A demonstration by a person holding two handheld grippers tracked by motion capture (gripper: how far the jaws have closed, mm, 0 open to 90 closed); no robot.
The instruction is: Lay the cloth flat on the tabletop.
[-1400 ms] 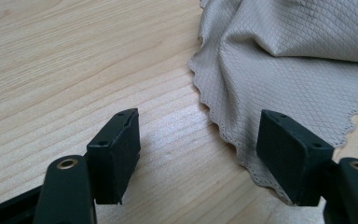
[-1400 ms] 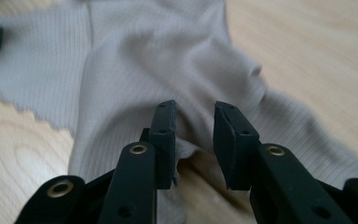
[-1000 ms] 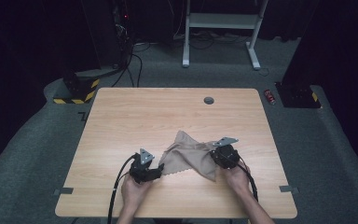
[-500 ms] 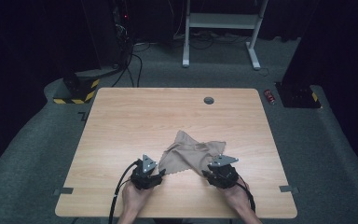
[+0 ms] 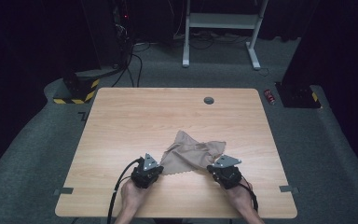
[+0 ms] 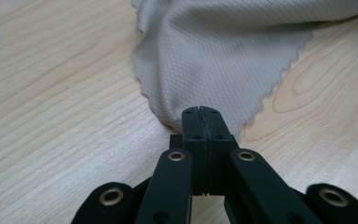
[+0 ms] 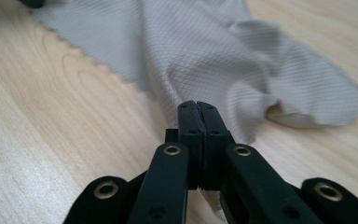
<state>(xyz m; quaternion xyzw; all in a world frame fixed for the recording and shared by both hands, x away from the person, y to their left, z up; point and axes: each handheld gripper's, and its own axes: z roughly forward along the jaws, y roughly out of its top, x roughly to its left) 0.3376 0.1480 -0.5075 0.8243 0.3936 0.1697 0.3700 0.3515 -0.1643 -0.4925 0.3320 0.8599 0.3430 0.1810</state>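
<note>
A beige cloth (image 5: 193,151) lies crumpled on the wooden table (image 5: 144,116), near the front edge. My left gripper (image 5: 160,169) sits at the cloth's near left corner; its jaws have just been closing and now pinch the scalloped edge of the cloth (image 6: 223,51), as the left gripper (image 6: 200,112) view shows. My right gripper (image 5: 210,169) is at the near right corner. Its jaws have also just been closing, and the right gripper (image 7: 196,106) is shut on a fold of the cloth (image 7: 205,46). The cloth's near edge spans between the two grippers.
A round cable hole (image 5: 209,100) sits near the table's far edge. On the floor beyond stand a white desk frame (image 5: 219,28), a black-and-yellow striped base (image 5: 77,88) and a small red object (image 5: 271,96). Cables trail from both grippers over the front edge.
The right gripper has moved toward the table's front edge, drawing its side of the cloth with it. The left gripper has stayed in place, and the cloth's near edge now runs straighter.
</note>
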